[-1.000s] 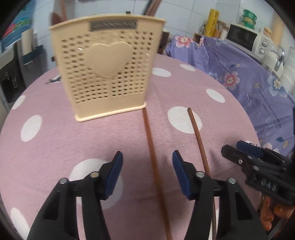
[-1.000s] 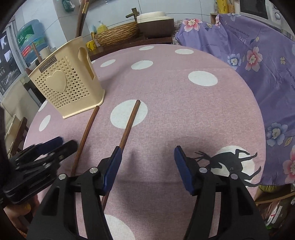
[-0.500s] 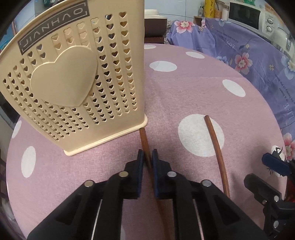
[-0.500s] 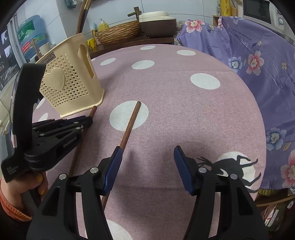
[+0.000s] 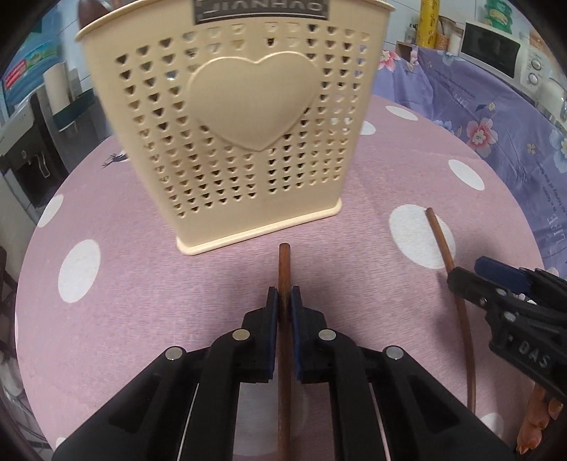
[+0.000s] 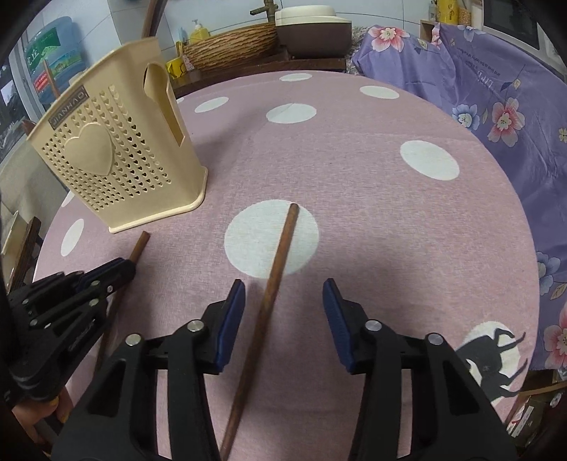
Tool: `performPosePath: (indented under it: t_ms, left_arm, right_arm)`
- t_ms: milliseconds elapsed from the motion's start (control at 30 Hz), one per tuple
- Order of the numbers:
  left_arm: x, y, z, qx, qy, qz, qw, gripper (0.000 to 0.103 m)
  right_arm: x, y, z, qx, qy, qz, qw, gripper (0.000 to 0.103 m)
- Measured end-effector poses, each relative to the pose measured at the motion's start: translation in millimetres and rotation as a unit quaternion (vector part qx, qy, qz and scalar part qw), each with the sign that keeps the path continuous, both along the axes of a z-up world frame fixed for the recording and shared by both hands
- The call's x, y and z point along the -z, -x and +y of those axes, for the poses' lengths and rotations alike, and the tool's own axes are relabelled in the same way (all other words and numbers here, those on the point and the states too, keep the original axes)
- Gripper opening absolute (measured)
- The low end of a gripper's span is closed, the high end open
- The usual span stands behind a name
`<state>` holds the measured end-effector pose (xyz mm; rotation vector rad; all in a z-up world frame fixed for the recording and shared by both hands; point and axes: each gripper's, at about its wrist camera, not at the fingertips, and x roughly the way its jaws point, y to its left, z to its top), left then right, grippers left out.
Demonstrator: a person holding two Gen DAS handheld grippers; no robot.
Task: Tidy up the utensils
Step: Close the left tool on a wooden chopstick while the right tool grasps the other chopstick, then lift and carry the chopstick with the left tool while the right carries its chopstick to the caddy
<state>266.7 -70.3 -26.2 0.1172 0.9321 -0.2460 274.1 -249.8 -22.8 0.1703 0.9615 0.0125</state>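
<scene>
A cream perforated utensil holder point(image 5: 244, 124) with a heart on its front stands on the pink polka-dot table; it also shows in the right wrist view point(image 6: 117, 149). My left gripper point(image 5: 283, 301) is shut on a brown chopstick point(image 5: 283, 269), near its far end, just in front of the holder; this chopstick point(image 6: 140, 244) also shows in the right wrist view. My right gripper point(image 6: 283, 298) is open, its fingers on either side of a second brown chopstick point(image 6: 273, 273) that lies on the table. That chopstick point(image 5: 446, 255) shows at the right in the left wrist view.
A purple floral cloth point(image 6: 496, 88) covers furniture to the right of the table point(image 6: 389, 212). A wicker basket point(image 6: 234, 46) and a pot point(image 6: 312, 32) stand behind the table. A microwave point(image 5: 496, 46) is at the far right.
My left gripper has closed on the left chopstick and drawn it back a little from the holder. My right gripper has shifted left so that it straddles the second chopstick.
</scene>
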Motion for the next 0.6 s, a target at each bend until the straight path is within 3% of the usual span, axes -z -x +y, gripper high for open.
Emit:
performPosePath:
  t_ms: [267,500,600]
  left_arm:
    - [0,0,4,-0.002,0.005,-0.006,1.0000,0.008]
    - [-1,-3,4,-0.004,0.004,-0.005,1.0000,0.009]
    - [-1,-5,4,-0.003,0.001,-0.006,1.0000,0.009]
  right_arm:
    - [2,-30,14,0.008,0.033,0.002,0.999,0.026]
    - [2,-37,23,0.003,0.039,0.004,0.999,0.024]
    - [2,-37,27,0.001,0.040,0.006,0.999,0.017]
